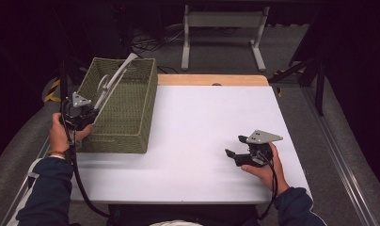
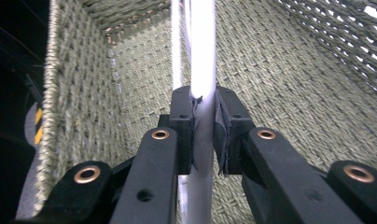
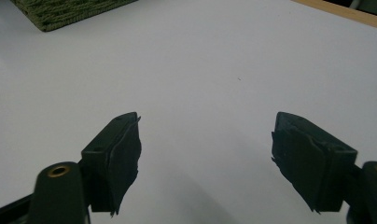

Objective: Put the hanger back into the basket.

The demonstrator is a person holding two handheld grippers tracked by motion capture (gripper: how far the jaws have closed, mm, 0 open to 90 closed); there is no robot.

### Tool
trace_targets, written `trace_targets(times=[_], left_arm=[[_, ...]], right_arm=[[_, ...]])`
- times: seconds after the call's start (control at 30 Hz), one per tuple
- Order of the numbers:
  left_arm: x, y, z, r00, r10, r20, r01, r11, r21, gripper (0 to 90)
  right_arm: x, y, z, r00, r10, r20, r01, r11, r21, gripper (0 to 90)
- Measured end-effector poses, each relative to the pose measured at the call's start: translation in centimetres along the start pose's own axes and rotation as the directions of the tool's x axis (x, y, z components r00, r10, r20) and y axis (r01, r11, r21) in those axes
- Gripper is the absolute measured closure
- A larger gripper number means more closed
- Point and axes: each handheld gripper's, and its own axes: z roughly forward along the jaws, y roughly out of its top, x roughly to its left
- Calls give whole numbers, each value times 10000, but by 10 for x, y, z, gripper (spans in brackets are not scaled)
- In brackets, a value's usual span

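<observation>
Left gripper pinches the white tool by its handle, its far end propped on the basket's back rim. Judgement: lower it flat before release. Right gripper spread, idle near table's right edge.

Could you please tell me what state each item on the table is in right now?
Left claw: shut on the white utensil.
Right claw: open, holding nothing, low over the table.
White utensil: tilted, its far end past the basket's far rim.
Green woven basket: upright.
</observation>
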Motion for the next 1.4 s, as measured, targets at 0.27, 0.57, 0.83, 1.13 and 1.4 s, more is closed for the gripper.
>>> trace_targets(times=[0.27,0.57,0.83,1.13,1.4], left_arm=[[-4,2,2,9994,63,338,-73,9996,287,771],[-1,-2,-7,9975,-261,661,285,9989,-359,632],[-37,-8,-45,9838,800,1607,-222,9426,-3333,343],[-109,-38,-75,9303,2315,2845,-622,8640,-4996,111],[-136,-66,-67,8999,3016,3150,-1101,8560,-5051,81]], right_arm=[[1,0,1,10000,-31,-38,32,10000,86,240],[-1,1,0,10000,2,8,-2,10000,53,239],[-2,2,-9,9969,-332,716,364,9984,-440,238],[0,1,-30,9790,-659,1930,942,9854,-1415,184],[14,-9,-29,9727,-932,2125,1259,9813,-1459,112]])
